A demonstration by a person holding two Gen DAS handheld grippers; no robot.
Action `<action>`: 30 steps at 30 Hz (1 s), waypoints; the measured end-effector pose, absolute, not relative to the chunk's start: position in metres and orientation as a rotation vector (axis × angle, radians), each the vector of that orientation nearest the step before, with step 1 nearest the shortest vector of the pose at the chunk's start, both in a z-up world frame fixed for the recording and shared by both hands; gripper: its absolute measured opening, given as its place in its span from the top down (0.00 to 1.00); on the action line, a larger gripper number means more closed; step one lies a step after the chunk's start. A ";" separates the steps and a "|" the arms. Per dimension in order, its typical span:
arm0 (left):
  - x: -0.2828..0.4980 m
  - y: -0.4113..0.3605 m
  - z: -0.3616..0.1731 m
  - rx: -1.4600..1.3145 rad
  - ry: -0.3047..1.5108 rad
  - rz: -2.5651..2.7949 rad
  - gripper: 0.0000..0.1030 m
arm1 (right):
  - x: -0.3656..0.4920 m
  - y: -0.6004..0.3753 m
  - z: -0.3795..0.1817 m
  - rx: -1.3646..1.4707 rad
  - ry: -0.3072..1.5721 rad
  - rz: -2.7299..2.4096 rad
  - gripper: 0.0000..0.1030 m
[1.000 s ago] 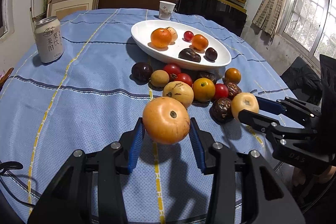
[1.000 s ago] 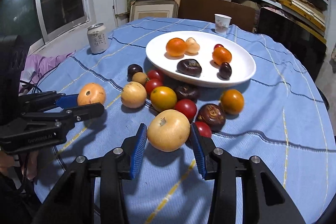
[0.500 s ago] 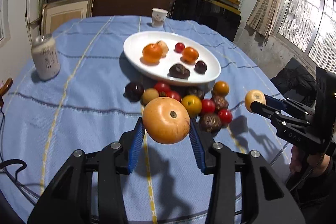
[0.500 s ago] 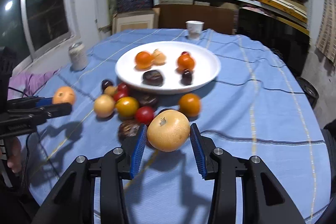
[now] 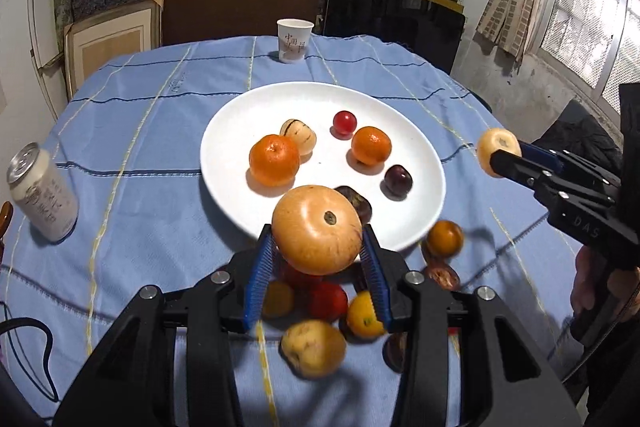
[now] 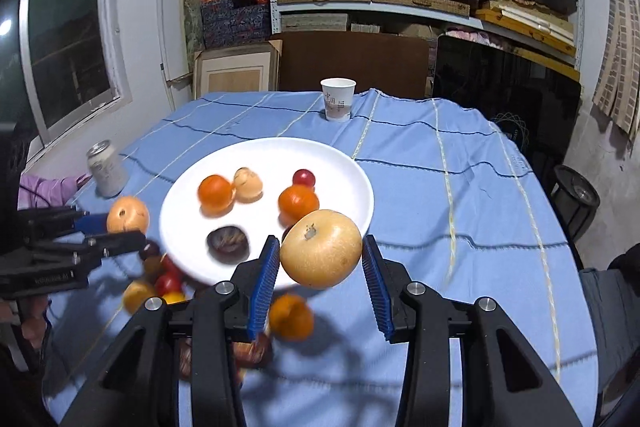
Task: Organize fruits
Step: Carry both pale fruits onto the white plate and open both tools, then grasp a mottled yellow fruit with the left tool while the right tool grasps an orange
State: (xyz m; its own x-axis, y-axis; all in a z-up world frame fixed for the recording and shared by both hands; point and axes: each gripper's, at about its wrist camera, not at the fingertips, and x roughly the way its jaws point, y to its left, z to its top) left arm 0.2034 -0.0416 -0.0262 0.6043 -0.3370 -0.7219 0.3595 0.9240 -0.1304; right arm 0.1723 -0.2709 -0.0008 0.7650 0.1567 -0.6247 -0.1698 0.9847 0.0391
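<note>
We've got a pear (image 5: 318, 229) in the left gripper (image 5: 318, 259) and another pear (image 6: 320, 247) in the right gripper (image 6: 318, 267), mid-carry, so next we lower both onto the plate's (image 5: 404, 131) open spots.

Using the white plate (image 5: 424, 163) as landmark: its far half is lying bare, offering open room, while two oranges (image 5: 274, 159), a cherry tomato (image 5: 344, 123) and dark fruits are crowding its middle. Loose fruit (image 5: 313, 347) is clustering just beside its near rim. A paper cup (image 5: 294, 40) is standing beyond it; a can (image 5: 42, 197) is sitting well left.
</note>
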 end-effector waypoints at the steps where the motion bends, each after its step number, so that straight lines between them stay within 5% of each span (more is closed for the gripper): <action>1: 0.211 -0.044 -0.029 0.028 0.840 -0.402 0.59 | 0.182 -0.270 -0.005 -0.020 0.687 0.177 0.59; 8: 0.255 -0.057 -0.050 0.051 0.905 -0.379 0.59 | 0.244 -0.260 -0.034 -0.004 0.752 0.183 0.58; 13: 0.249 -0.049 -0.043 0.040 0.865 -0.354 0.23 | 0.239 -0.261 -0.030 0.006 0.714 0.177 0.41; 20: 0.192 -0.025 -0.024 0.074 0.802 -0.373 0.22 | 0.178 -0.270 -0.016 0.035 0.695 0.196 0.40; 30: 0.136 -0.023 -0.073 0.193 0.856 -0.360 0.22 | 0.103 -0.267 -0.048 0.166 0.749 0.231 0.40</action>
